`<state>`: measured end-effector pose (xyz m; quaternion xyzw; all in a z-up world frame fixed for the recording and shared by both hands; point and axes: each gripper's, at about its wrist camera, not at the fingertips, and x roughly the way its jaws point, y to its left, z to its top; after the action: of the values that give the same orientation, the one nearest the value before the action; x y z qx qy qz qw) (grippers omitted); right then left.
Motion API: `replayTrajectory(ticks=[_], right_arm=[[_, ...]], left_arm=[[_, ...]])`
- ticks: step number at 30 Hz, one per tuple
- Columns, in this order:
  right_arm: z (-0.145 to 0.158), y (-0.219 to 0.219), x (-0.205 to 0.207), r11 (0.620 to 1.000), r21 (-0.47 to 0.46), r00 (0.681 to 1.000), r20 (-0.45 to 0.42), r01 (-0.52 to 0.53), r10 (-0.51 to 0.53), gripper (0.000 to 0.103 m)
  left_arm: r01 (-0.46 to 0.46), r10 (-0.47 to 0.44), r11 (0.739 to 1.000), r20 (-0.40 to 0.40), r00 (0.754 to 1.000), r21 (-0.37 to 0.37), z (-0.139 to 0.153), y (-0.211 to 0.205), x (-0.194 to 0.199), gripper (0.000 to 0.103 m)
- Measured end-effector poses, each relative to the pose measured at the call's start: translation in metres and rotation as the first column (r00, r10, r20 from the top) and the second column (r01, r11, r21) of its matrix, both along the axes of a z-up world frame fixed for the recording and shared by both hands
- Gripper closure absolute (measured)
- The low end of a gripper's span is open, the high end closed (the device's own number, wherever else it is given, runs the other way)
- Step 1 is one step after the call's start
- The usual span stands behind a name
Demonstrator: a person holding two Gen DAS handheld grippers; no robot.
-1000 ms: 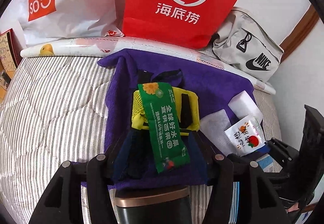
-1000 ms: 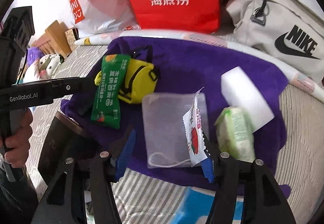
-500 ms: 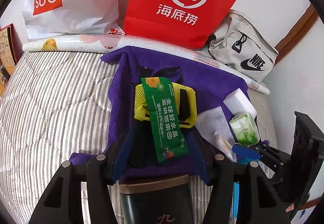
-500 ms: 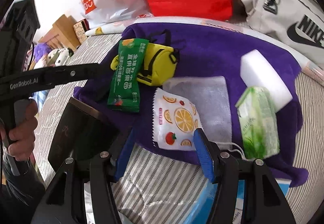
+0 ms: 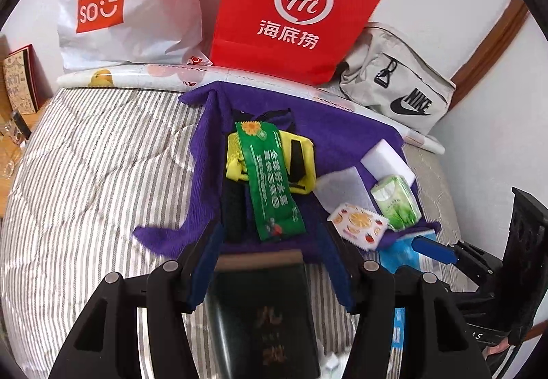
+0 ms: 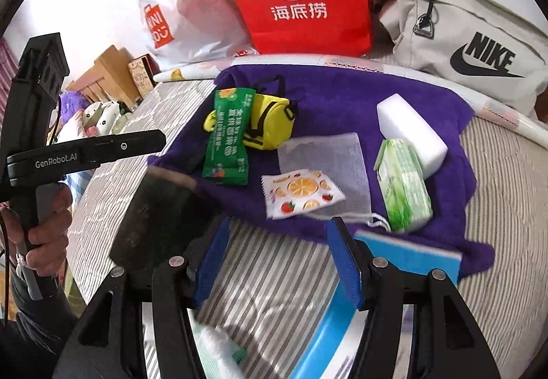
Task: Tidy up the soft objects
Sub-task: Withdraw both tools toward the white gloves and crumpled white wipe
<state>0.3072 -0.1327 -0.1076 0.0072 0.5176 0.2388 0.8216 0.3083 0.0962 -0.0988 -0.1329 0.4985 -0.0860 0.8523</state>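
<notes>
Just beyond the empty, parted right gripper (image 6: 277, 262), the fruit-print sachet (image 6: 301, 192) lies crosswise on the purple towel (image 6: 342, 98), nearer it than the equally empty, parted left gripper (image 5: 270, 262).

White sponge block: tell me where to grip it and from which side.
Grip the white sponge block across its two long sides, coming down from above. It lies flat on the purple towel; the green tissue pack crowds its near end, so take the far half.
</notes>
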Motion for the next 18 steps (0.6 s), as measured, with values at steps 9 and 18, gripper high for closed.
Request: replayTrajectory(ticks=[9,18], right_arm=[[0.017,-0.006,-0.065,0.999,0.016,0.998,0.062,-0.033,0.032,0.043],[0.002,0.012,-0.123,0.995,-0.024,0.991,0.097,-0.093,0.095,0.044]], left_arm=[[-0.017,0.017,1.0,0.029,0.999,0.007,0.01,0.003,-0.062,0.047],[-0.021,0.02,1.0,0.013,1.0,0.008,-0.009,0.003,-0.114,0.047]])
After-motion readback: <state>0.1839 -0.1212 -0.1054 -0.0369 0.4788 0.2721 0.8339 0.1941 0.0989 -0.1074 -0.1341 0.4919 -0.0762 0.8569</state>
